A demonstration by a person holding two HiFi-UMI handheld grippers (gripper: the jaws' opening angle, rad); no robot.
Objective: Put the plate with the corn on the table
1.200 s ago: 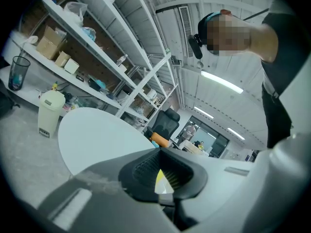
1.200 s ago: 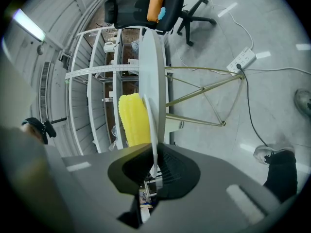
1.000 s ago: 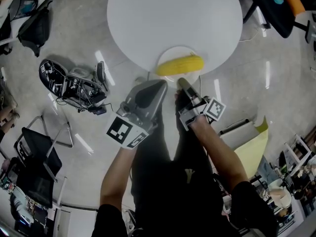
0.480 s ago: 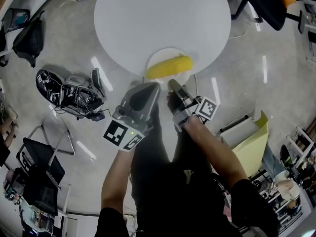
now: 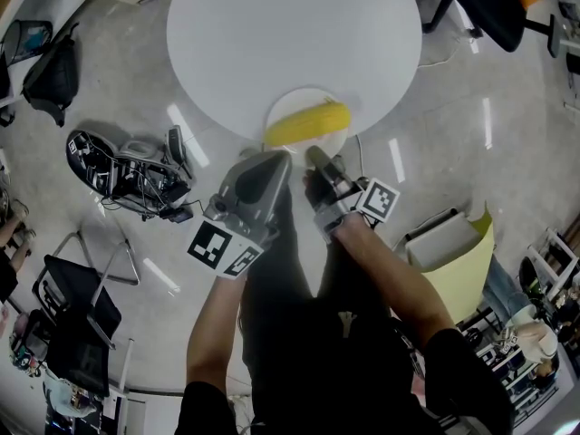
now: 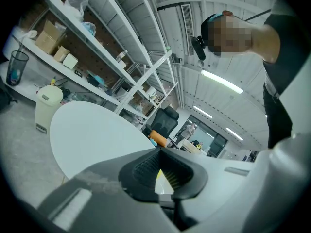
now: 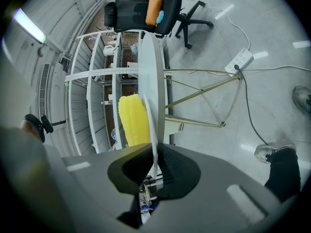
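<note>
Right gripper [image 5: 315,156]: you pinch the round white plate [image 5: 299,100] at its 6 o'clock rim, keeping the yellow corn cob [image 5: 306,123] level.
Left gripper [image 5: 279,159]: closed, empty.

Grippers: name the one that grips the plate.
The right gripper: its jaws pinch the white plate's rim, with the corn lying on it. The left gripper shows no rim clamped in its jaws.

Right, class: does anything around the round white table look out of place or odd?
The round white plate holding the yellow corn cob is at the round white table's near edge, its rim poking past it, where the right gripper clamps it. Nothing looks spilled or damaged.
</note>
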